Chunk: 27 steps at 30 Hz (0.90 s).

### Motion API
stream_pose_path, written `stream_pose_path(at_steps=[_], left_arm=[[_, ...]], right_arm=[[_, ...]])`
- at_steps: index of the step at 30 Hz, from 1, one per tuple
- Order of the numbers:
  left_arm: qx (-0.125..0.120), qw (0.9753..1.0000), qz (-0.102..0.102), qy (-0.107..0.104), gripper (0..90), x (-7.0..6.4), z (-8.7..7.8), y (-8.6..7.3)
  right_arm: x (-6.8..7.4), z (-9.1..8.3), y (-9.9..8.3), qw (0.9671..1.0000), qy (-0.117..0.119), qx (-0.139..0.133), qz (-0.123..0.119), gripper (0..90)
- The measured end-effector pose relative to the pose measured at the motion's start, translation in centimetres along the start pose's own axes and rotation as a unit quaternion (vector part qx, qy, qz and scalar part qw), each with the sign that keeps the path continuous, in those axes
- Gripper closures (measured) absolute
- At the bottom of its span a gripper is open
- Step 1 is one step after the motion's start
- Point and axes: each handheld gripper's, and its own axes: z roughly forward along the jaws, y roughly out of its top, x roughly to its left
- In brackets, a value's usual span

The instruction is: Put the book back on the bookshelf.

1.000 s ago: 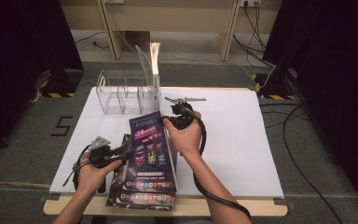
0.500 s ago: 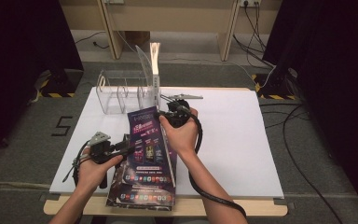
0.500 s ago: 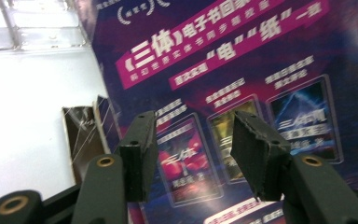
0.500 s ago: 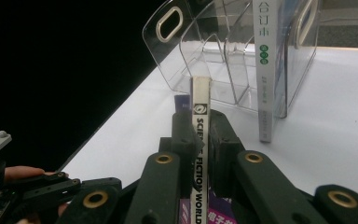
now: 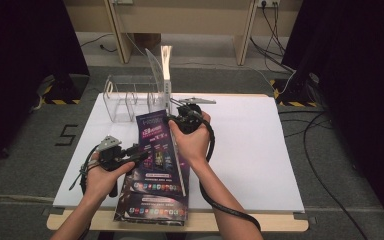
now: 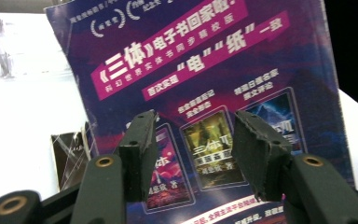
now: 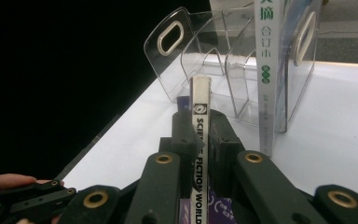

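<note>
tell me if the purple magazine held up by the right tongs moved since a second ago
Yes. The purple glossy magazine has shifted up the table toward the clear acrylic file rack, gripped by the right tongs.

Rack behind magazine, book standing in rack, table beneath

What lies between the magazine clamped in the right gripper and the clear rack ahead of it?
Bare white table alone separates the magazine in the right gripper from the clear rack, by the right gripper view.

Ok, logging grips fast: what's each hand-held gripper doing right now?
Left hand-held gripper: open, jaws apart in front of the magazine cover.
Right hand-held gripper: closed on the magazine's spine.
</note>
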Motion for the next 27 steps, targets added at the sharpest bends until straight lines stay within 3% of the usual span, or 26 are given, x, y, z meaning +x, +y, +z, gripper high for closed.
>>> stream_pose_path(at_steps=[27], left_arm=[[-0.030, 0.9995, 0.003, -0.005, 42.9, -1.3, 0.3, 2.6]], right_arm=[[2.0, 0.8, 1.9, 0.9984, -0.011, -0.049, -0.026, 83.2]])
